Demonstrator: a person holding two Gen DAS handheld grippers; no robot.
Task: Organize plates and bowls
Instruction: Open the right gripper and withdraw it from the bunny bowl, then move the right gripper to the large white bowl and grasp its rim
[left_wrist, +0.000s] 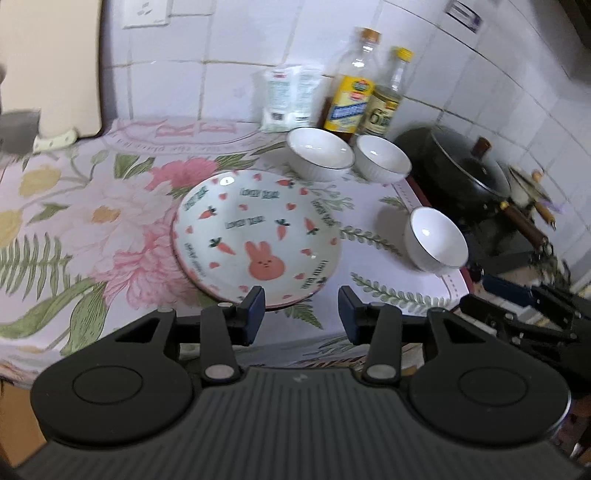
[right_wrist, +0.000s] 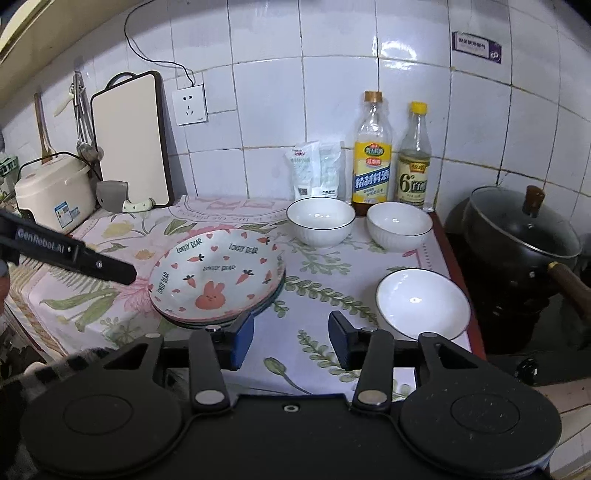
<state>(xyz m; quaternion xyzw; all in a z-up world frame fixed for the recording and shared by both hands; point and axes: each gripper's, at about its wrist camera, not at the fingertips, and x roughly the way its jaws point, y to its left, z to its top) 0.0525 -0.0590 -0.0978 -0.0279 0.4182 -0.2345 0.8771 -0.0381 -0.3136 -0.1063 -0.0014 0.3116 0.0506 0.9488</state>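
The lone bowl (right_wrist: 423, 302) sits by the table's right edge, apart from the two bowls (right_wrist: 320, 220) at the back edge and the stacked plates (right_wrist: 217, 275) mid-table. I judge my right gripper (right_wrist: 291, 338) nearer, the bowl just right of its jaws. Both it and the left gripper (left_wrist: 301, 314) are spread, grasping nothing.

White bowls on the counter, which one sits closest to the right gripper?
The lone white bowl by the stove-side counter edge, just ahead of the right gripper; the other two bowls sit back by the bottles.
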